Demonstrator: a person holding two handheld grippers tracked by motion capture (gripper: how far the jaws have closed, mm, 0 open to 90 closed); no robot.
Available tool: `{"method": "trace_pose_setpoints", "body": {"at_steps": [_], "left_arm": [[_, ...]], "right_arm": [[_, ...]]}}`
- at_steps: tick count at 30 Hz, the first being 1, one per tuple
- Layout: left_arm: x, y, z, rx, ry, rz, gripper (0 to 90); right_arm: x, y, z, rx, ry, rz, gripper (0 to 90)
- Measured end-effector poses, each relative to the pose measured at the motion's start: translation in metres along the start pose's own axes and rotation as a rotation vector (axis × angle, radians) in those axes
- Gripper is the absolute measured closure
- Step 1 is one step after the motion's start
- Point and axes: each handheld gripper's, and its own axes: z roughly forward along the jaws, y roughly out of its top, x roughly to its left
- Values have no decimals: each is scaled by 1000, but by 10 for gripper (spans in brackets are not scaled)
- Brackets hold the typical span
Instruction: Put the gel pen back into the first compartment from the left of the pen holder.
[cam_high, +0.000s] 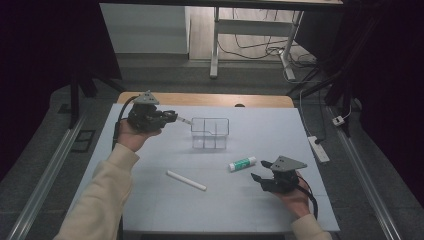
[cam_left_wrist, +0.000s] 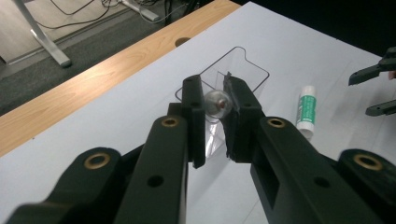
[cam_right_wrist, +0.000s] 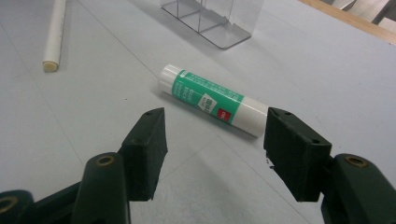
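**Left clamped on clear pen at organizer, right open at glue stick**

Black jaws of the left gripper sit closest to the lens, pinched on a thin clear pen seen end-on: round transparent barrel, glossy. High view has that pen poking out toward the clear organizer, tip just short of its rim, held above the table

Right gripper has jaws spread wide, nothing between them. Glue stick lies just ahead on the mat: white cylinder, green label, small red patch

White tube lies loose on the mat, well apart from both grippers

Risks, my read:
- pen is slick and round, so it could rotate or slip in the pads if the tip catches the organizer wall
- organizer is light thin-walled plastic with dividers; a side nudge likely slides or tips it
- glue stick rolls easily; an off-centre close would kick it away

Mat is matte, pale grey, flat
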Motion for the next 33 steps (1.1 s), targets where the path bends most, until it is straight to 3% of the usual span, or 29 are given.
{"method": "trace_pose_setpoints", "body": {"at_steps": [12, 20, 24, 25, 28, 31, 33], "left_arm": [[2, 17, 19, 80, -3, 11, 796], [3, 17, 41, 135, -17, 0, 794], [2, 17, 48, 134, -16, -1, 788], [1, 17, 49, 127, -6, -2, 778], [-1, 17, 51, 109, 23, -26, 542], [-3, 14, 47, 81, 12, -32, 469], [-5, 11, 43, 71, 3, -12, 462]], "right_arm": [[1, 0, 1, 13, 1, -6, 384], [1, -1, 2, 18, 1, -8, 383], [1, -1, 2, 19, 0, -8, 382], [1, -1, 2, 19, -1, -8, 382], [2, 0, 2, 18, -2, -12, 381], [1, 0, 1, 17, -2, -12, 381], [1, -1, 1, 18, -2, -12, 380]]}}
